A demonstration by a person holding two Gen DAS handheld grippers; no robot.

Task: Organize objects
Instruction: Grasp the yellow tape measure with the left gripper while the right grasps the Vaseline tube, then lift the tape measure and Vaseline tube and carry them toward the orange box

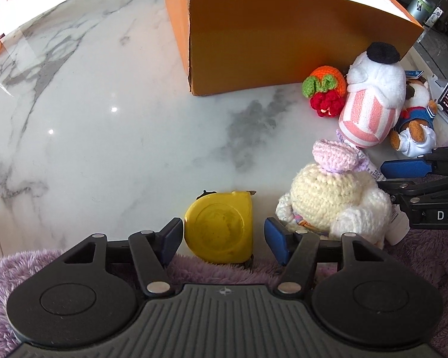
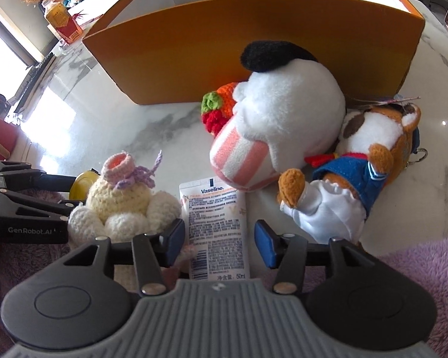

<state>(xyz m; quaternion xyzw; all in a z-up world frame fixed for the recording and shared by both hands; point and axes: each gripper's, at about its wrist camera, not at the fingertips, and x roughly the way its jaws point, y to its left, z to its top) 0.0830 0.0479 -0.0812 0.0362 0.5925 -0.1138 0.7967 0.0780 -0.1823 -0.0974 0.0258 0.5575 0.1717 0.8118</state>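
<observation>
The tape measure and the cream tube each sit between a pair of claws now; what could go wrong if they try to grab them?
1. The yellow tape measure lies half on the fluffy purple mat, so the open left gripper may tip it or let it slip.
2. The crochet doll leans against the cream tube; the open right gripper could pinch or drag the doll too.
3. The two grippers work close together and might bump.

White marble table (image 1: 104, 95) w/ grey veins; orange box (image 1: 283, 38); yellow tape measure (image 1: 219, 228); cream crochet doll (image 2: 125, 205) w/ pink-lilac hat; white plush (image 2: 283, 113), black cap, pink-white stripes; brown-white plush (image 2: 373, 149) in blue; white Vaseline tube (image 2: 216, 223); lilac fuzzy sleeves (image 2: 418, 271).
</observation>
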